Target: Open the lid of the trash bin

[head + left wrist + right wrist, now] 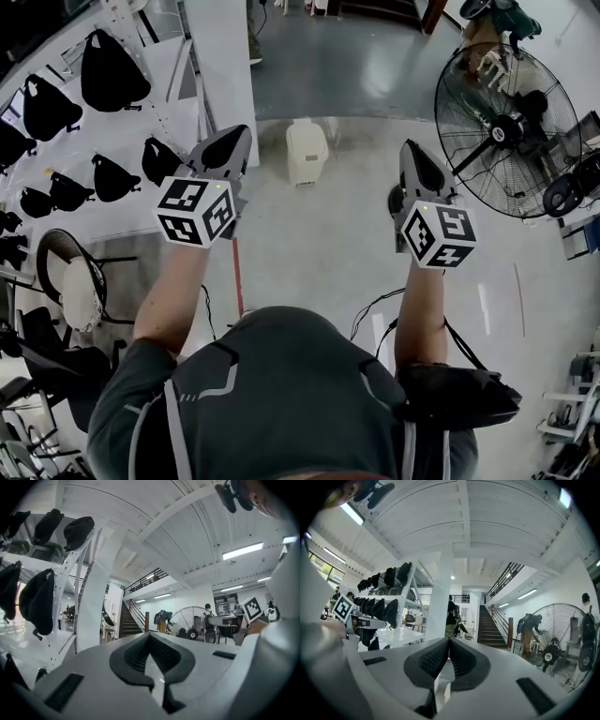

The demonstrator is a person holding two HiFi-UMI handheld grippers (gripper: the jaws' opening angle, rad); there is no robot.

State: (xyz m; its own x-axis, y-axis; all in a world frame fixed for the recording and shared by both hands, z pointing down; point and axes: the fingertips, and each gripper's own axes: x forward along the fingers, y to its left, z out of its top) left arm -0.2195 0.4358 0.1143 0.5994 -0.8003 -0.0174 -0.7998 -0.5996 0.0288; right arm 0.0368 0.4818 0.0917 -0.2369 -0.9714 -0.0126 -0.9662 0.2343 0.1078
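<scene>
Left claw (238,133) and right claw (411,146) both pressed together, empty — trash bin (307,152) stands farther off, between them.

My left tool (149,637) and right tool (449,641) are showing matt grey plastic with ribbed black pads (133,654). Ahead of them the trash bin (307,152) is looking like smooth cream plastic; the floor (328,253) beneath is gleaming, polished grey.
</scene>
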